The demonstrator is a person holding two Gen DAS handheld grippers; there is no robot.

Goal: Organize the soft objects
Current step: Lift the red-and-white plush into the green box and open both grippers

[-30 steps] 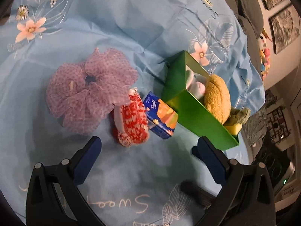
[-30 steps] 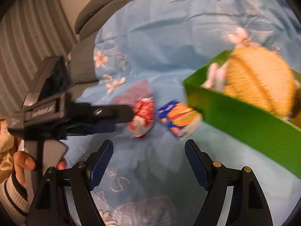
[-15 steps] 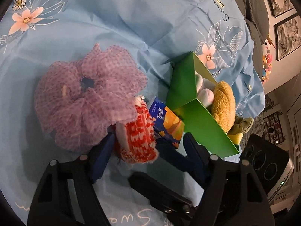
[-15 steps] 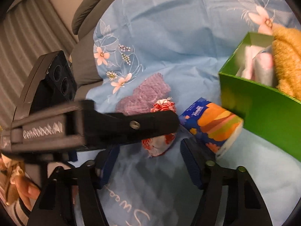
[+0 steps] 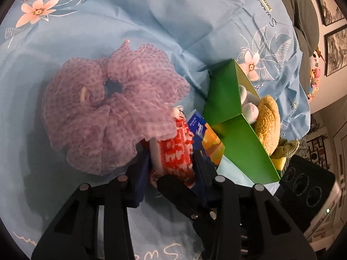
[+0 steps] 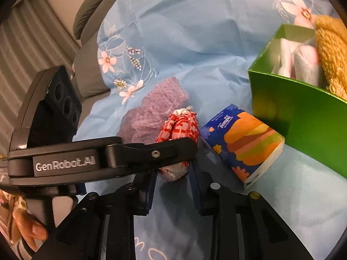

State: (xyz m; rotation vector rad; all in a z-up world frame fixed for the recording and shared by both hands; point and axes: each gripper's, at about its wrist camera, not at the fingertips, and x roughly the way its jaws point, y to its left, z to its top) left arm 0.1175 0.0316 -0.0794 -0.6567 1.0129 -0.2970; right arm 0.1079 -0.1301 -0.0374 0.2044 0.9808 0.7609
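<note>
Spread over the whole surface: a pale blue cloth, creased, printed with pink flowers, white leaf outlines and cursive lettering. Beyond its far edge, a grey cushioned sofa back. Behind that, a wall of vertical ribbed panels. Hung on a light wall at the right of the left wrist view: two dark-framed pictures. Just beside them, a small colourful toy figure, too blurred to make out further.
</note>
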